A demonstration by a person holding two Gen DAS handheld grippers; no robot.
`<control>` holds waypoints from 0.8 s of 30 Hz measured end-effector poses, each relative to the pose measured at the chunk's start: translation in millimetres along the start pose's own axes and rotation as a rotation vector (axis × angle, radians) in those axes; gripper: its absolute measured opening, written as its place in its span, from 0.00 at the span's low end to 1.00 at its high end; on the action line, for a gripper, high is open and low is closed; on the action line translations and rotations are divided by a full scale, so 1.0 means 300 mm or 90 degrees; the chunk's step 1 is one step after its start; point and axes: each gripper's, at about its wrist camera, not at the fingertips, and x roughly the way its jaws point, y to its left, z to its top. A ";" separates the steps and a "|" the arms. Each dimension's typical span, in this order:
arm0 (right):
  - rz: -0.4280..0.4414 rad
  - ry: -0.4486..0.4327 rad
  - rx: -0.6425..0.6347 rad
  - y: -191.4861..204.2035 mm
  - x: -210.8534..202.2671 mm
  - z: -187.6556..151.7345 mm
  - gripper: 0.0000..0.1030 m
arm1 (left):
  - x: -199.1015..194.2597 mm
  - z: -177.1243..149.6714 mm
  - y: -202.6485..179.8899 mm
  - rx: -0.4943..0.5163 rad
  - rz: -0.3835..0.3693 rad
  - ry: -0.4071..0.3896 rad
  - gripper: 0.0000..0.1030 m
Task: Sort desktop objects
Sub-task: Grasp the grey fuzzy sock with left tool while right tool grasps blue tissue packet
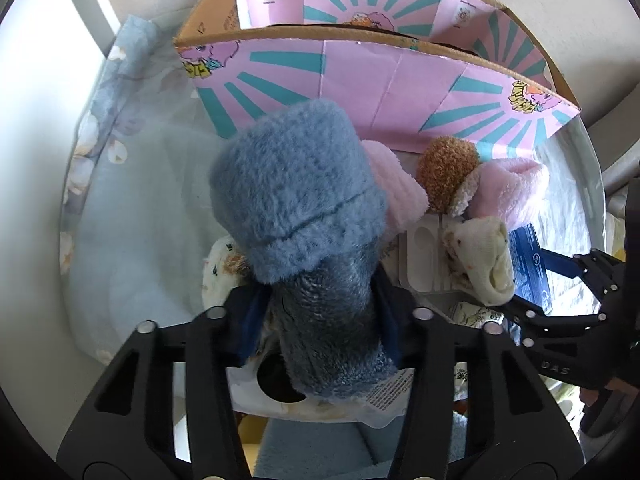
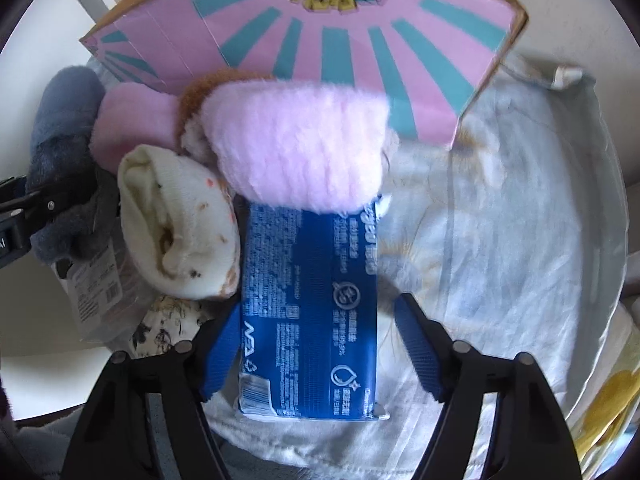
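Blue sock (image 1: pixel 296 200): one, fluffy, clamped low on its darker leg between the blue pads of the left hand-held gripper (image 1: pixel 316 320); its cuff end reaches toward the pink box.
Blue packet (image 2: pixel 312 300): one, flat, lying on the pale cloth just in front of the pink box, its far end under a pink sock.
Left hand-held gripper: closed on the blue sock, pointing steeply down.
Right hand-held gripper (image 2: pixel 316 344): its left pad touches the packet's left edge, its right pad stands clear of the right edge, so it straddles the packet and is not clamped on it.
Pink socks: two, one (image 2: pixel 304 144) right against the front of the pink box, the other (image 2: pixel 128 120) left of it.
Cream sock (image 2: pixel 180 232): one, rolled, in front of the box, touching the packet's left side.
Brown fuzzy piece (image 1: pixel 444 172): one, against the box front between the two pink socks.
Pink box (image 1: pixel 380 92): one, cardboard, with teal rays, open at the top.
Pale cloth (image 2: pixel 500 220): one, wrinkled, under everything.
Other packaging: one white moulded tray (image 1: pixel 420 256) and one printed label (image 2: pixel 96 288), both in front of the box near the blue sock.
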 end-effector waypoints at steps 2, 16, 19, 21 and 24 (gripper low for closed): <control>-0.007 -0.005 -0.016 0.014 -0.009 -0.004 0.55 | -0.004 0.002 -0.001 0.003 -0.003 -0.001 0.32; -0.010 -0.008 0.022 -0.095 -0.183 -0.098 0.55 | -0.189 0.032 0.002 0.041 -0.028 -0.021 0.25; -0.010 -0.014 0.035 -0.128 -0.234 -0.118 0.55 | -0.235 0.045 0.014 0.047 -0.034 -0.027 0.25; -0.005 -0.023 0.047 -0.159 -0.284 -0.128 0.55 | -0.265 0.058 0.021 0.053 -0.037 -0.032 0.25; 0.000 -0.035 0.054 -0.185 -0.318 -0.093 0.55 | -0.308 0.090 0.030 0.070 -0.041 -0.040 0.25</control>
